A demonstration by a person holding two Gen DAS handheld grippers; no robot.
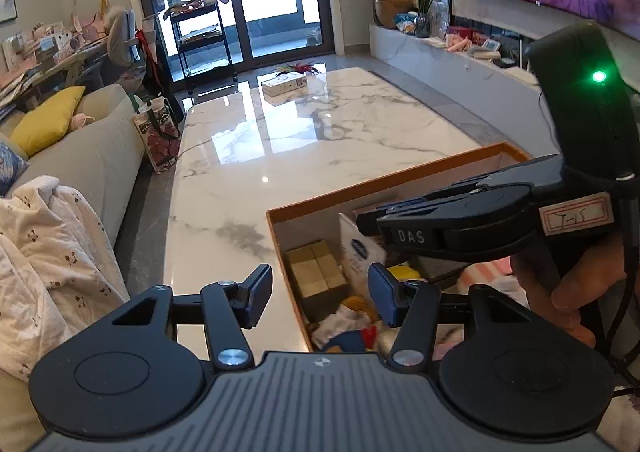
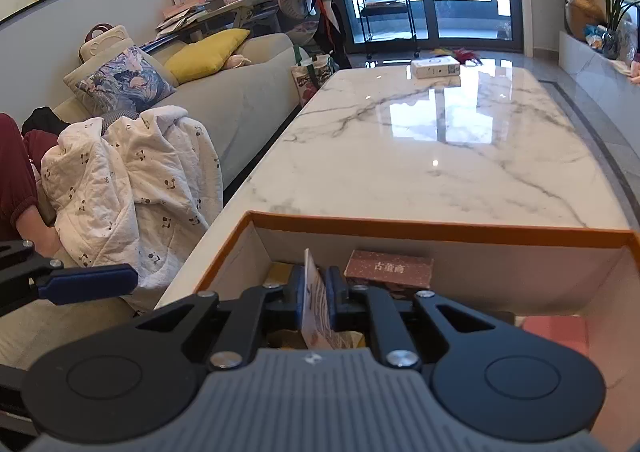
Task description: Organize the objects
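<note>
My right gripper (image 2: 315, 292) clamps a white packet (image 2: 314, 294) inside the orange-rimmed box (image 2: 400, 221); at nine o'clock, my left gripper (image 1: 320, 294) gapes empty.

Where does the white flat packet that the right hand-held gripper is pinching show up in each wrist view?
Left wrist view: the white packet stands on edge inside the orange-rimmed box, right of centre, under the right hand-held gripper.
Right wrist view: it is at bottom centre, clamped edge-on between the gripper's blue pads.
Shared landmark: the small white box at the far end of the marble table.
</note>
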